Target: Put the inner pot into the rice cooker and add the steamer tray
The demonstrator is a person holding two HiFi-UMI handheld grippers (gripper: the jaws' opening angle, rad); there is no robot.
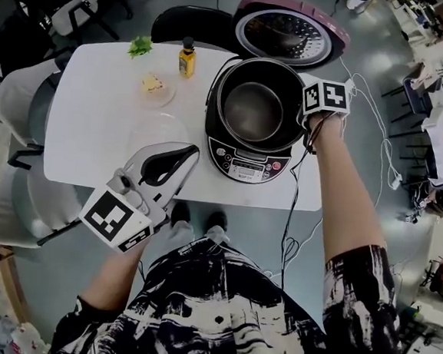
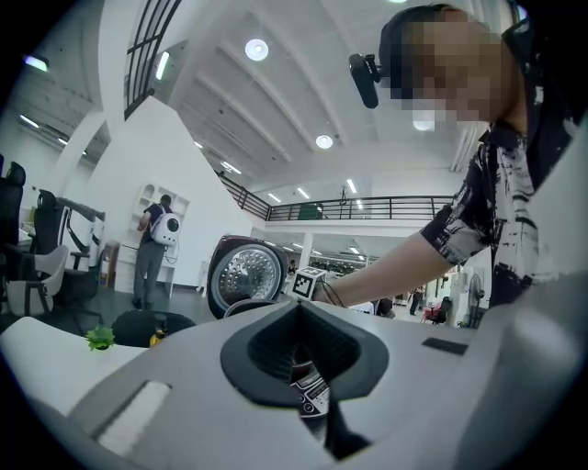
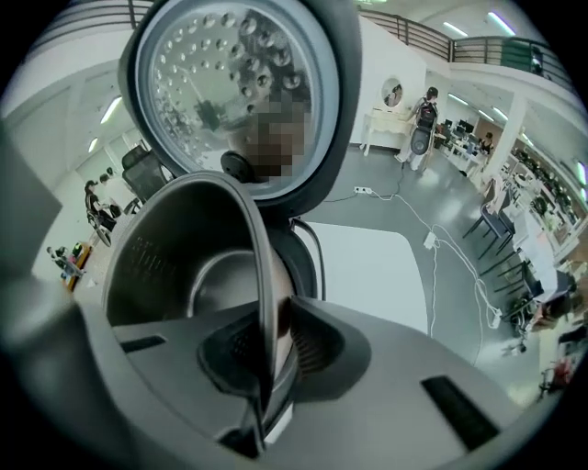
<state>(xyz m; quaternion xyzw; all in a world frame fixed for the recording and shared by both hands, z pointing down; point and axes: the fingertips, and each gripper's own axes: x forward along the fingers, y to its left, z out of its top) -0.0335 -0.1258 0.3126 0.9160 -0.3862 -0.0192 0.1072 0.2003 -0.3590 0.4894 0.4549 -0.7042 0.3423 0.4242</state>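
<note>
The rice cooker (image 1: 246, 163) stands on the white table (image 1: 89, 107) with its lid (image 1: 292, 32) swung open at the back. The metal inner pot (image 1: 252, 109) sits in the cooker's well. My right gripper (image 1: 305, 114) points steeply down, shut on the pot's right rim; in the right gripper view the rim (image 3: 262, 275) runs between the jaws of this gripper (image 3: 266, 353). My left gripper (image 1: 189, 152) is shut and empty at the table's front edge, left of the cooker. A pale translucent round dish (image 1: 158, 130), possibly the steamer tray, lies just beyond it.
A small plate with food (image 1: 154, 86), a bottle of yellow liquid (image 1: 187, 58) and a green leafy sprig (image 1: 140, 46) sit at the back left of the table. A black chair (image 1: 190, 23) stands behind. Cables (image 1: 369, 116) trail off the right side.
</note>
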